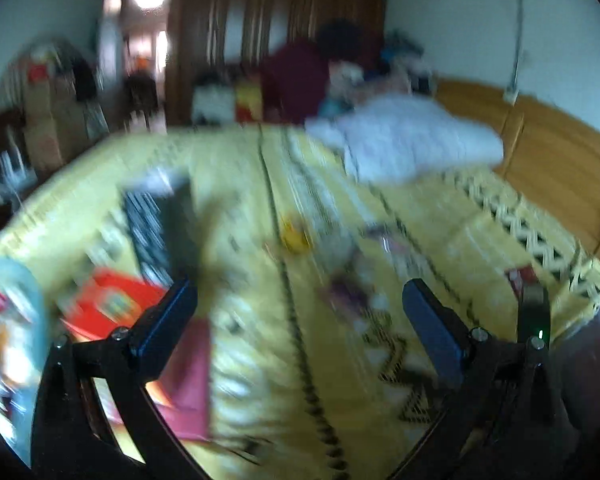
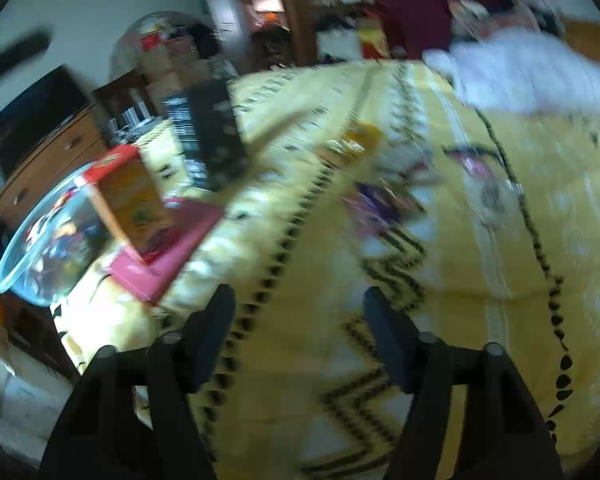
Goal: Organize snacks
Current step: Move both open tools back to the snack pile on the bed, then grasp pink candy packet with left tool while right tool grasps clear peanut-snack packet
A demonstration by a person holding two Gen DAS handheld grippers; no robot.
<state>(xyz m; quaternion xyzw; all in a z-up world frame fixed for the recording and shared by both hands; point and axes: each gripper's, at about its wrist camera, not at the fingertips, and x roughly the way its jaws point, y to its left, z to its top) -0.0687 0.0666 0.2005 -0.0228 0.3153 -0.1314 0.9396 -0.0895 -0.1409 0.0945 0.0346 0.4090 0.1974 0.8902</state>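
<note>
Both views are blurred by motion. Small snack packets lie scattered on a yellow patterned bedspread (image 1: 260,360): a yellow one (image 1: 296,238), a purple one (image 1: 350,298) and a pinkish one (image 1: 392,240). In the right wrist view they show as yellow (image 2: 362,140), purple (image 2: 374,204) and pink (image 2: 474,164) packets. A clear glass bowl (image 2: 48,240) holding snacks sits at the left, beside a red and orange box (image 2: 128,196). My left gripper (image 1: 300,312) is open and empty above the bedspread. My right gripper (image 2: 298,312) is open and empty, short of the packets.
A dark box (image 2: 212,132) and a pink flat book (image 2: 168,256) lie near the bowl. A white quilt (image 1: 412,140) lies at the bed's far side by the wooden headboard (image 1: 560,160). A wardrobe (image 1: 276,20) and cluttered furniture stand behind.
</note>
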